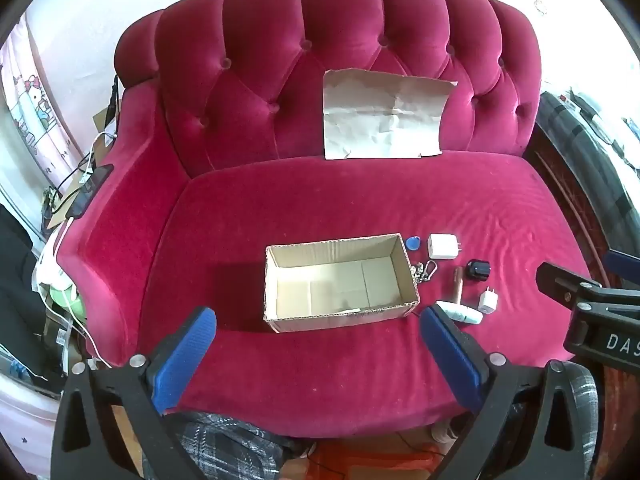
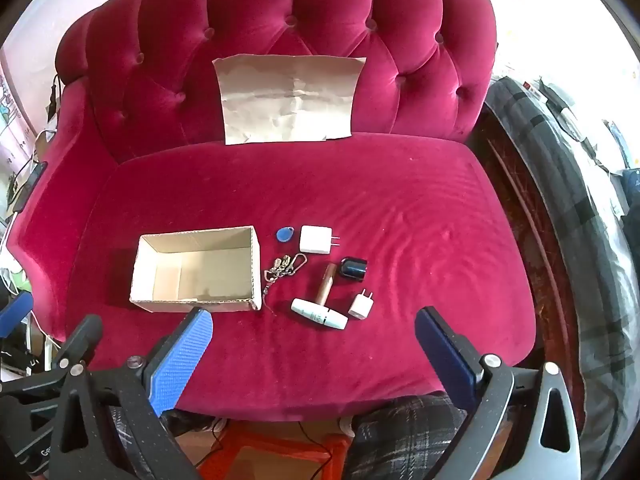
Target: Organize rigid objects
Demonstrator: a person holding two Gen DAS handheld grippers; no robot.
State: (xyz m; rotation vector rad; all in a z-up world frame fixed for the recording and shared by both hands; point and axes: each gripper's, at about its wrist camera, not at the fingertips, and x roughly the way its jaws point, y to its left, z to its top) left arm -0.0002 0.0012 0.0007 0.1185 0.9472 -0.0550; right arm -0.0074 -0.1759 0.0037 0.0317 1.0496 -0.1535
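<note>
An empty open cardboard box (image 1: 340,280) (image 2: 196,268) sits on the red sofa seat. Right of it lie a blue key fob (image 2: 284,234), a white charger (image 2: 316,240), a keychain (image 2: 286,266), a brown stick (image 2: 326,284), a black adapter (image 2: 354,269), a small white plug (image 2: 361,304) and a white tube (image 2: 318,313). My left gripper (image 1: 318,324) is open and empty, in front of the box. My right gripper (image 2: 314,326) is open and empty, just in front of the white tube.
A creased paper sheet (image 1: 384,116) leans on the sofa back (image 1: 280,80). Cables and a phone (image 1: 90,190) lie by the left armrest. A dark striped bed (image 2: 580,200) stands to the right. The right gripper's body (image 1: 592,312) shows at the left view's edge.
</note>
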